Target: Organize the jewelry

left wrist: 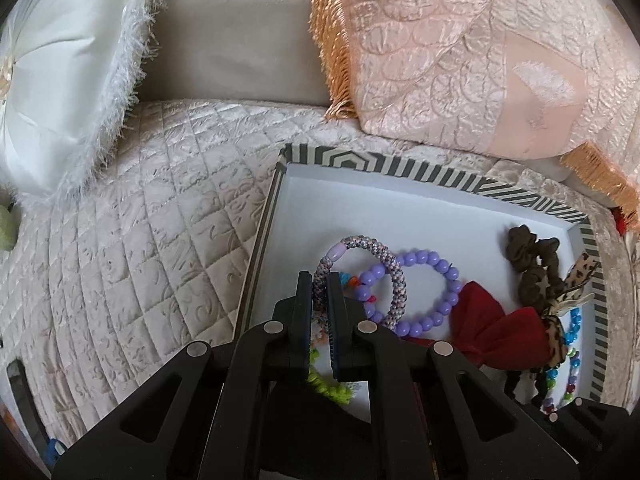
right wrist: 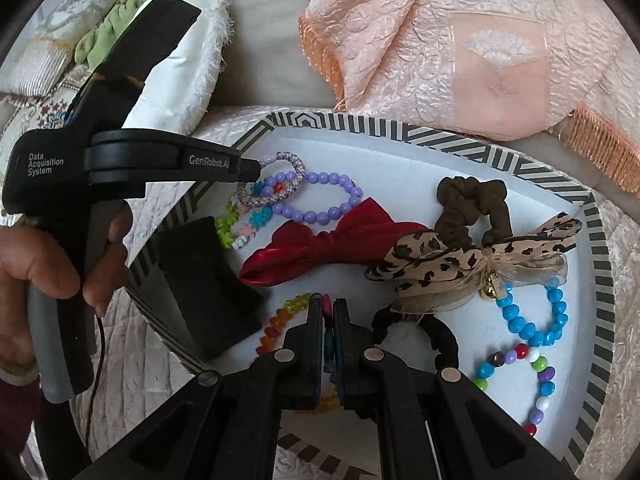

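A white-lined tray (right wrist: 400, 148) with a grey-and-cream striped rim sits on a quilted cream sofa cover (left wrist: 140, 240), holding a jumble of jewelry and hair accessories.

The left gripper (left wrist: 319, 284) has its fingers pressed together on a woven lilac-and-grey rope bracelet (left wrist: 394, 280), lifting its edge at about 10 o'clock in the tray. Just beside it, and partly under it, lies a purple bead bracelet (left wrist: 428, 258).

The right gripper (right wrist: 327, 312) is clamped on a rainbow bead bracelet (right wrist: 280, 320) near 6 o'clock.

At the tray's centre lies a red satin bow (right wrist: 320, 244). Toward 2 o'clock sits a brown scrunchie (right wrist: 472, 196), with a leopard-print bow (right wrist: 452, 260) overlapping it. At 4 o'clock are a blue bead bracelet (right wrist: 520, 324) and a multicolour bead bracelet (right wrist: 540, 384). A black foam block (right wrist: 200, 280) rests on the rim at 8 o'clock.

A peach fringed cushion (left wrist: 460, 60) and a white fringed cushion (left wrist: 60, 80) stand behind.
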The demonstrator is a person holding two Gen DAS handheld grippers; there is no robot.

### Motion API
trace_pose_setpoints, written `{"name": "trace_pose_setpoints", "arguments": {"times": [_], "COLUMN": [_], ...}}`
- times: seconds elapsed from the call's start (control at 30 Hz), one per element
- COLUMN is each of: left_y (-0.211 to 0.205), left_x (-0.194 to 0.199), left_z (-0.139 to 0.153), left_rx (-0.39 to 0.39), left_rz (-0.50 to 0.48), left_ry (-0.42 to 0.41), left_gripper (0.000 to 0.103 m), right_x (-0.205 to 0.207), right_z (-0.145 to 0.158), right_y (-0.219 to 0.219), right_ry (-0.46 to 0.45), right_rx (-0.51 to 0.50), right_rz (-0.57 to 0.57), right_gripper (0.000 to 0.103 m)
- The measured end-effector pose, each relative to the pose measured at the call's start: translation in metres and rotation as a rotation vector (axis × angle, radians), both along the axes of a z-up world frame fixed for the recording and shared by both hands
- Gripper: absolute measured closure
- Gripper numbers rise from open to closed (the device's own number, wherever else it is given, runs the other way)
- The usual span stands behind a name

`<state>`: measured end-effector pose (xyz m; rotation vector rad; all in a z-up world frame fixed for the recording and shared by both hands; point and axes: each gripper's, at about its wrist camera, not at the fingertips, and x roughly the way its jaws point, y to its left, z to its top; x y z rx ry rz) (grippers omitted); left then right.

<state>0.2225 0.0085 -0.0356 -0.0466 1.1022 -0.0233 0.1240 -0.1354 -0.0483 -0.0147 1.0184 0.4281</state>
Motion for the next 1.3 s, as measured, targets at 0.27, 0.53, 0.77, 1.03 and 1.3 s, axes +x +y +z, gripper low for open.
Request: {"name": "trace_pose_setpoints", "arguments": {"times": [0.27, 0.53, 0.77, 1.03, 1.3], "left_y": [0.002, 0.003, -0.007, -0.018, -0.024], "left_x": [-0.007, -0.038, -0.083, -0.131, -0.162], "left_z": [0.004, 0.028, 0.046, 0.051, 0.056], "left_rx": [0.004, 0.010, 0.019, 0.014, 0.007], "left_rz": [0.002, 0.004, -0.007, -0.017, -0.021], "left_ry": [-0.008, -0.063, -0.119, -0.144, -0.166], "left_gripper": [0.060, 0.052, 0.051, 0.051, 0.051], "right_x": [-0.010, -0.036, -0.059, -0.074, -0.094], "right_z": [0.012, 0.027, 0.041, 0.041, 0.045], "right_y": [-0.010, -0.030, -0.050, -0.060, -0.065], "right_ry": [-0.030, -0.058, -0.097, -0.077, -0.084], "right_rx": [0.044, 0.083, 0.064, 0.033, 0.032], "right_rz": [-0.027, -0.104, -0.219, -0.292, -0.311], "right_gripper": [0.083, 0.075, 0.072, 0.069, 0.065]}}
